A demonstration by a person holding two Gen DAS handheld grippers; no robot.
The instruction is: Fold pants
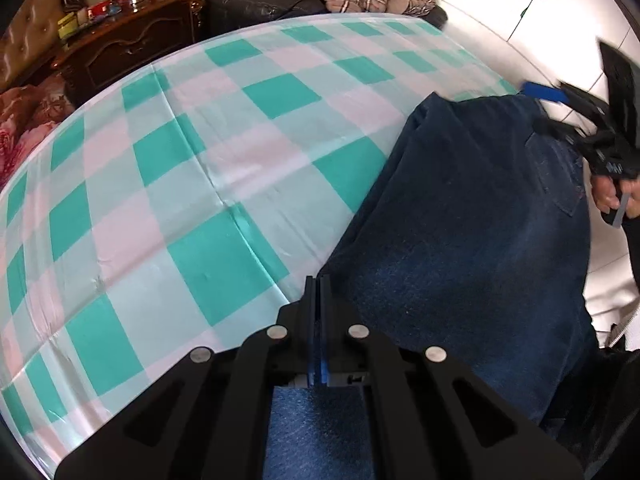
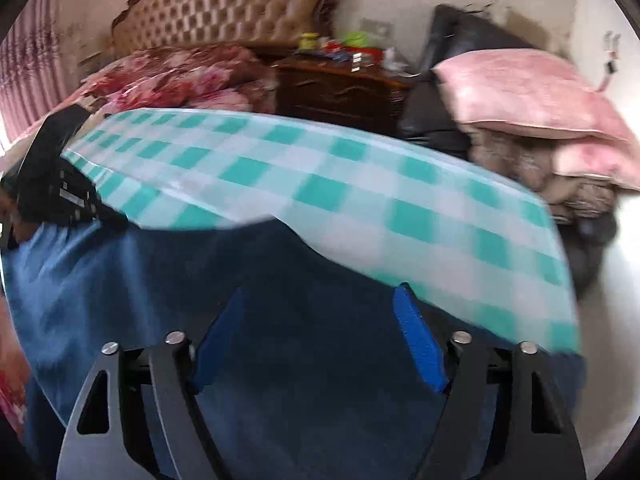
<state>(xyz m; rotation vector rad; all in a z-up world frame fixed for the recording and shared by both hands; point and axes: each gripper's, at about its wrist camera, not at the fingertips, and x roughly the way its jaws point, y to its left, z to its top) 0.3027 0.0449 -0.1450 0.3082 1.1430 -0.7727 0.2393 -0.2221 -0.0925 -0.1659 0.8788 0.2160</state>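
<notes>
Dark blue jeans [image 1: 460, 220] lie flat along the right side of a table covered with a green-and-white checked cloth [image 1: 200, 200]. My left gripper [image 1: 319, 280] is shut, and its fingertips meet right on the jeans' left edge; denim shows under its body. My right gripper [image 2: 320, 290] is open, its blue pads [image 2: 420, 340] spread wide above the jeans [image 2: 280, 260] with nothing between them. The right wrist view is blurred. From the left wrist view, one blue finger [image 1: 544, 92] of the right gripper hangs over the far end of the jeans, with a hand [image 1: 608, 196] behind it.
A dark wooden nightstand [image 1: 132, 40] with small items stands beyond the table. Pink pillows [image 2: 532, 96] are stacked on a black seat at the back right. A tufted headboard [image 2: 224, 4] and floral bedding [image 2: 180, 76] are at the back left. White floor [image 1: 608, 264] runs past the table's right edge.
</notes>
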